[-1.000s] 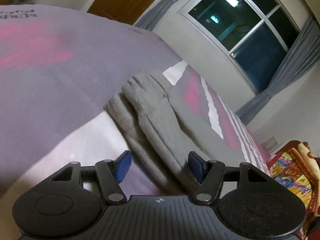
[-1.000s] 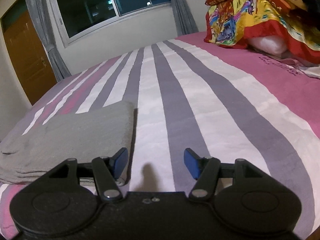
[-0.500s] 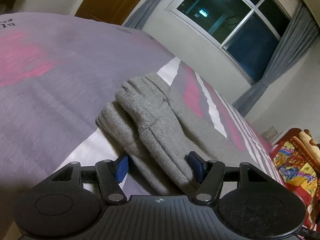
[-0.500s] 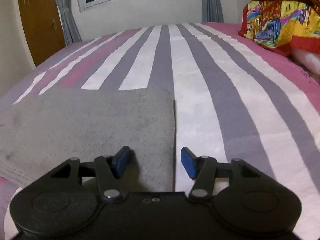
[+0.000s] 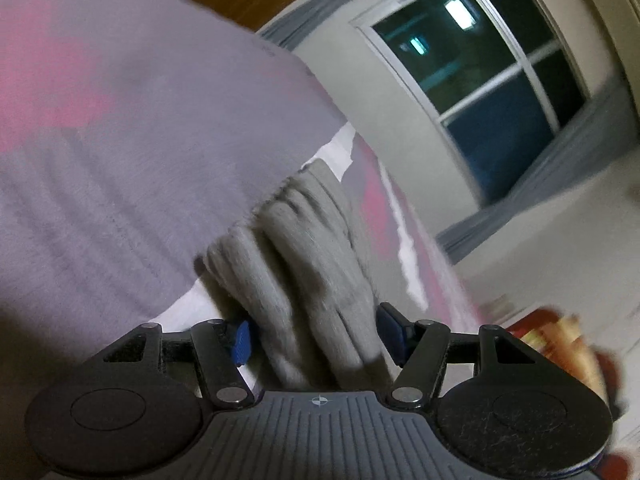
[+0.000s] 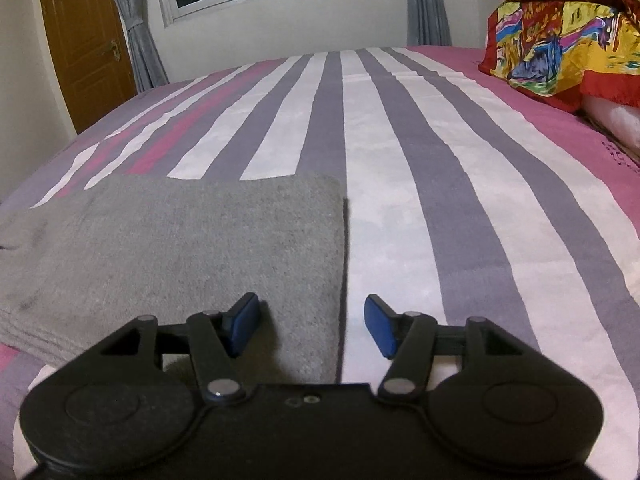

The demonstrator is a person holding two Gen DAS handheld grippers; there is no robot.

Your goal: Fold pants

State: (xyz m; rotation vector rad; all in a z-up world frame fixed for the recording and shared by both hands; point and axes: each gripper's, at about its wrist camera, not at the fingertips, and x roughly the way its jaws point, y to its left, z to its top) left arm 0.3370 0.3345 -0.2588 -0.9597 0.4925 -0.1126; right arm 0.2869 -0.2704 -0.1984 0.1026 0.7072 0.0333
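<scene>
We are advancing both open tools onto the folded pants (image 6: 172,248) on the bed (image 6: 440,200): left tool (image 5: 314,334) now straddling the layered edge, right tool (image 6: 312,326) straddling the corner, readying grasps.

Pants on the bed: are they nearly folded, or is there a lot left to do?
Mostly done, it seems. The pants already lie as a flat, layered grey stack on the bed. In hand: the open left gripper straddles the bundle's thick end, and the open right gripper sits over its corner; neither grips. Left: perhaps one more fold or tidying.
</scene>
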